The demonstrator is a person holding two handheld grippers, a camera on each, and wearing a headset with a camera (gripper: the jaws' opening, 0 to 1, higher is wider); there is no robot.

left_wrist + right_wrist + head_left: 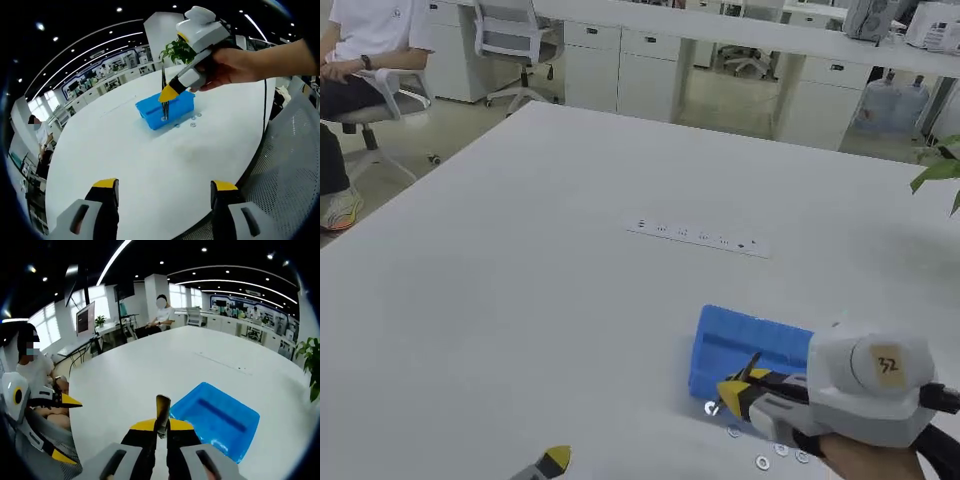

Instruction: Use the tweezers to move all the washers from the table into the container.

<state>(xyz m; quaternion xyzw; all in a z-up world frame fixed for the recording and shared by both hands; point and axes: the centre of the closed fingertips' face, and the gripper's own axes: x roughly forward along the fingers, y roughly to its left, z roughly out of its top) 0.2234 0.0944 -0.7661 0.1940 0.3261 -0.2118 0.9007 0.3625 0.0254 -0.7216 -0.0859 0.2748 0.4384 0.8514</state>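
Now mid-pickup: right fingers (145, 426) pinching tweezers (162, 410) at a washer (712, 407), left fingers (106, 184) spread; next, lift over container (760, 345) just ahead.

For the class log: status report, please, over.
Left hand-held gripper open. Right hand-held gripper shut on tweezers. Washers on table beside container. Nothing blocking.

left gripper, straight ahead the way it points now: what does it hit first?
Likely the thin dark metal tweezers hanging over the blue plastic container, else the container itself; depth unclear.
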